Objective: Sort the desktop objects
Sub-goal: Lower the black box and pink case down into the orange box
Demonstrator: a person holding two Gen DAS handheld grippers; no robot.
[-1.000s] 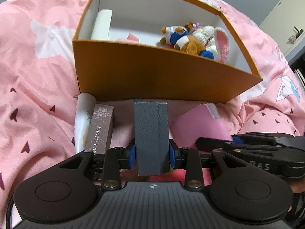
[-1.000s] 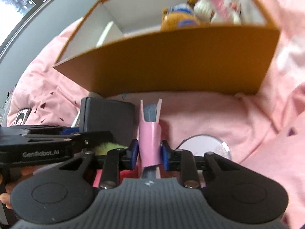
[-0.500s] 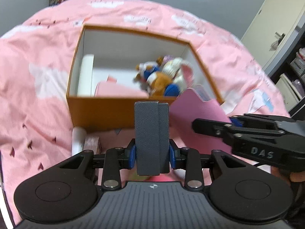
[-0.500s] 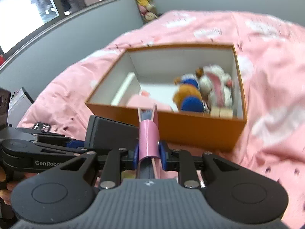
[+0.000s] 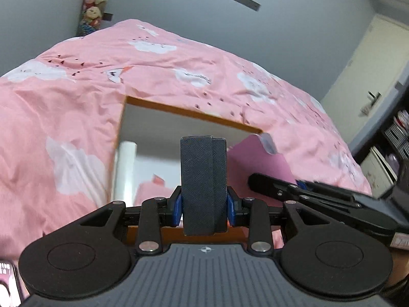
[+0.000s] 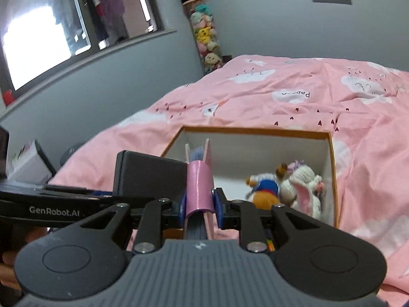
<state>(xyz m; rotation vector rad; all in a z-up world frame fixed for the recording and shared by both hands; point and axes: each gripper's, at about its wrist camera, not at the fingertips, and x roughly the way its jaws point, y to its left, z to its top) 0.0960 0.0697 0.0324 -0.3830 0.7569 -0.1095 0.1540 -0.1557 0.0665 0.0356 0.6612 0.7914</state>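
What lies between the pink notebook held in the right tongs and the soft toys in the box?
In the right wrist view, only bare white floor of the orange box separates pink notebook and soft toys.

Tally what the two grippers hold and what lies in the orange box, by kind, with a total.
Dark grey case, held: 1
Pink notebook, held: 1
Plush toys in the box: 2
White tube in the box: 1
Total: 5
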